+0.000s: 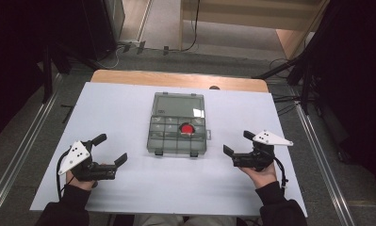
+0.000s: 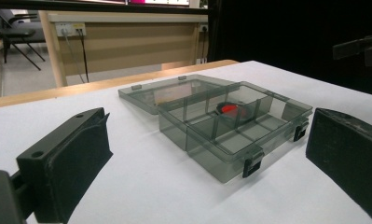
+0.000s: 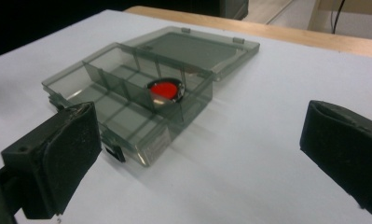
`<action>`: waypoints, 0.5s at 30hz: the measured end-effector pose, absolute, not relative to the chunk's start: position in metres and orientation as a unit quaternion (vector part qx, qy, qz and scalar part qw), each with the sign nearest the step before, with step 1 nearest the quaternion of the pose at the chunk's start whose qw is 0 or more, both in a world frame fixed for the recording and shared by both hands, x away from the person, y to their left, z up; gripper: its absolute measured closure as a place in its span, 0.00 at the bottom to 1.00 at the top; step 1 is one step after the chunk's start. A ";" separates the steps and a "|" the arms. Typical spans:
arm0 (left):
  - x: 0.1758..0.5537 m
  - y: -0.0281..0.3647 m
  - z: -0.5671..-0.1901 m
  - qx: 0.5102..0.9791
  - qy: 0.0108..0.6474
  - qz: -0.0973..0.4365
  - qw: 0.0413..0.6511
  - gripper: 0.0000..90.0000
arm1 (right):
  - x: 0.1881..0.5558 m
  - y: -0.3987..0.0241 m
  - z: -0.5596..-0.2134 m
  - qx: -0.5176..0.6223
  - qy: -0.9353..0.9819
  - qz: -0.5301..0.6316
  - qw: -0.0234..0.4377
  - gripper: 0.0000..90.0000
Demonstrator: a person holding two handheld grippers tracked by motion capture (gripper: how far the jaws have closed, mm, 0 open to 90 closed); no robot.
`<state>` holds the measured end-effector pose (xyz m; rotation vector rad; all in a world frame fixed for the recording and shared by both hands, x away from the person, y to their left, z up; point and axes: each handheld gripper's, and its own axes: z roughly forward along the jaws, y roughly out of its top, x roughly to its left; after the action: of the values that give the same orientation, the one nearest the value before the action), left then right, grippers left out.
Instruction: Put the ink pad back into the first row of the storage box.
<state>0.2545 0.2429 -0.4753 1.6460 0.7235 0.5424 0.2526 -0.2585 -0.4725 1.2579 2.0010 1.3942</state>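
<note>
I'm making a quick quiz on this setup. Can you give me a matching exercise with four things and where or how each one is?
Things:
1. red object
2. box lid
3. left hand-held gripper
4. right hand-held gripper

States:
A. open, left of the box
B. inside a compartment
C. open, right of the box
D. folded back flat on the table

Pairs: 1-B, 2-D, 3-A, 4-C

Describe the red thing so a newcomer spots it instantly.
Centre of the white table sits a smoky translucent plastic compartment box, lid flipped open away from the person. In a compartment toward its right side lies a small round red object, the only colour; the other compartments look empty.
</note>
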 end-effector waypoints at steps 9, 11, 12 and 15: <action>0.254 0.243 -0.475 0.707 0.310 0.233 0.591 0.00 | 0.236 -0.265 -0.488 0.446 0.694 0.516 0.230 0.00; 0.254 0.243 -0.475 0.706 0.311 0.233 0.591 0.00 | 0.232 -0.265 -0.492 0.442 0.694 0.515 0.238 0.00; 0.254 0.243 -0.475 0.707 0.311 0.233 0.591 0.00 | 0.229 -0.265 -0.494 0.439 0.691 0.519 0.247 0.00; 0.254 0.243 -0.475 0.707 0.310 0.233 0.592 0.00 | 0.224 -0.265 -0.496 0.438 0.691 0.518 0.250 0.00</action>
<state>0.2542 0.2429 -0.4750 1.6437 0.7207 0.5417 0.2237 -0.2652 -0.4960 1.1920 1.8818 1.4115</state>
